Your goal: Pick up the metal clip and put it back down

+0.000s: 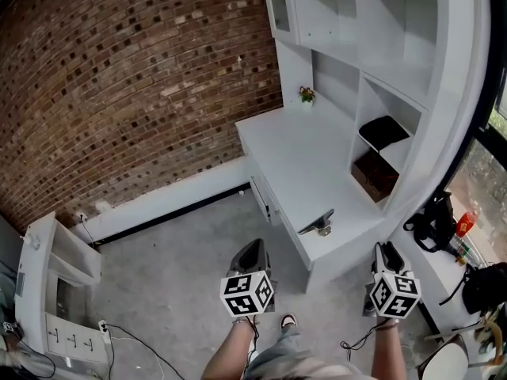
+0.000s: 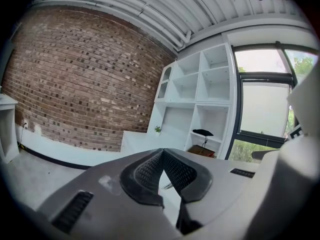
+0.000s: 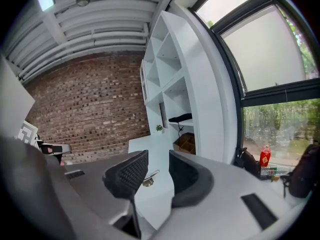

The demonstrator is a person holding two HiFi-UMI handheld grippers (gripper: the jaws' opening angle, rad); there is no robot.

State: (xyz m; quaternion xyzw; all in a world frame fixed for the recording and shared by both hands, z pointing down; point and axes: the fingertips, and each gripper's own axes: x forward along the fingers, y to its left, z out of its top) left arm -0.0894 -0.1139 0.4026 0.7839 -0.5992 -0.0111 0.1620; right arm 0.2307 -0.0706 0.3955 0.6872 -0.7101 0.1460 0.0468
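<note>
We held both tongs low in front of the white worktop (image 1: 295, 153), over the grey floor (image 1: 174, 264), and neither one touched it. The left tongs (image 1: 252, 249) were closed: in the left gripper view their ribbed pads (image 2: 145, 173) met at the tips and left only a narrow slit lower down, with nothing held between them. Through that slit a small pale shape showed on the worktop, possibly the clip, though it was too small for us to be sure. The right tongs (image 1: 386, 252) stood open, their two jaws well apart and nothing between them.

The metal clip (image 1: 318, 224) lay on the worktop near its front edge, between the two tongs in the head view and clear of both. In the right gripper view it appeared in the gap between the open jaws, but farther off, resting on the worktop.

At the far corner of the worktop stood a small potted plant (image 1: 306, 94). The white shelf unit (image 1: 412, 46) rose along the right side; a black item (image 1: 384, 130) sat in one low compartment and a brown box (image 1: 375, 174) in the one beneath. A brick wall (image 1: 127, 77) ran behind.
</note>
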